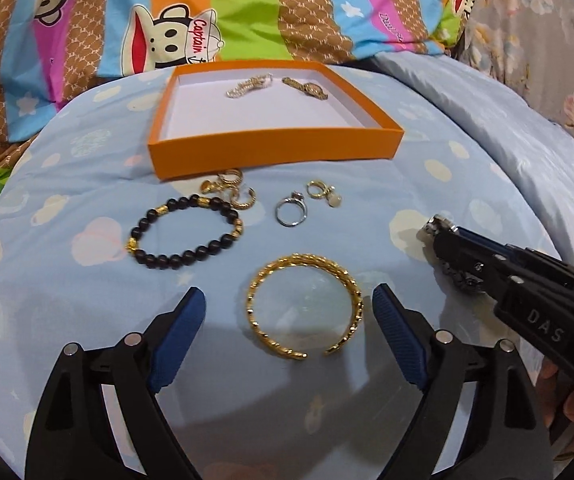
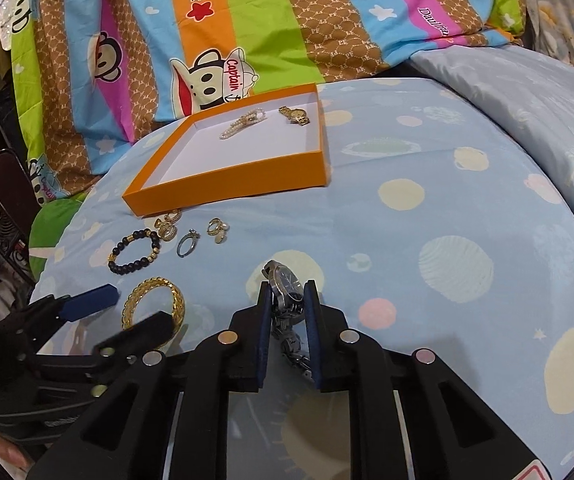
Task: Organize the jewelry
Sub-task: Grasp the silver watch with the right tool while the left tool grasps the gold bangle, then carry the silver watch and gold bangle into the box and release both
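Ahead, an orange box [image 2: 227, 178] sat on the blue bedspread [image 2: 427, 208], rings [image 2: 187, 242] and a beaded bracelet [image 2: 135, 252] before it. The right gripper [image 2: 287, 300] pinched a silver watch [image 2: 285, 280]; the left gripper [image 1: 287, 308] gaped around a gold bangle [image 1: 305, 308].

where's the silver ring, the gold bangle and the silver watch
silver ring [image 1: 291, 211], left wrist view, on its band
gold bangle [image 1: 305, 305], left wrist view, on its twisted top arc
silver watch [image 2: 285, 280], right wrist view, on its dial
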Motion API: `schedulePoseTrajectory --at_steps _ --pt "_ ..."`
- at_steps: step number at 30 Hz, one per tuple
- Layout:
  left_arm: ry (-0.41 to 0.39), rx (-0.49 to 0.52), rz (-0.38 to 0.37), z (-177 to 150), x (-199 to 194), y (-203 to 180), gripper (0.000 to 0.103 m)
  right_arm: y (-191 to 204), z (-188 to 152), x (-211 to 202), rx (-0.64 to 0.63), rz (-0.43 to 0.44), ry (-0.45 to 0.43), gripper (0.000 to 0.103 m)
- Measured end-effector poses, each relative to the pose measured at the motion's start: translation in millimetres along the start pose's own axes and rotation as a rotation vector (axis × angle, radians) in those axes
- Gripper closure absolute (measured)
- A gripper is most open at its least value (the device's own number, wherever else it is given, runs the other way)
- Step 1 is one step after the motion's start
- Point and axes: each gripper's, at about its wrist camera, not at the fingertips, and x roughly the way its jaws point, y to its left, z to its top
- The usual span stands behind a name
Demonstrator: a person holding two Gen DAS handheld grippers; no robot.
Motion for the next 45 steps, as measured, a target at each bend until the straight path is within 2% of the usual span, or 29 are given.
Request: schedulePoseTrajectory --at_steps 2,7,8,15,30,36,45 --pt "-0.003 0.004 0.012 0.5 0.6 -2.2 0.023 -1.3 -0.8 -0.1 0.001 -0.002 0.001 0.088" --pt "-0.010 0.014 0.013 -0.3 -1.1 -2.4 0.045 -0.2 -0.8 -1.9 -0.010 -0.002 -0.006 0.088" --pt "-0.011 0.015 0.012 -0.3 -1.8 -2.5 0.046 0.5 -0.7 -2.6 -0.013 -0.003 -0.008 0.088" --pt "-0.009 -0.002 -0.029 0.0 -7.7 -1.4 0.046 5.8 1.1 -11.5 -0.029 -0.016 -0.038 0.090" --pt "-0.072 0.023 -0.004 21.2 -35.9 0.5 0.046 11.6 26.6 -31.2 -0.046 -0.048 -0.127 0.090" --pt "-0.109 -0.001 0.030 43.3 -40.3 19.0 0.046 7.4 53.0 -30.3 -0.040 -0.028 -0.153 0.090" --pt "-0.174 -0.019 0.115 104.4 -25.7 45.6 0.046 2.6 112.8 -0.8 -0.039 -0.042 -0.177 0.090"
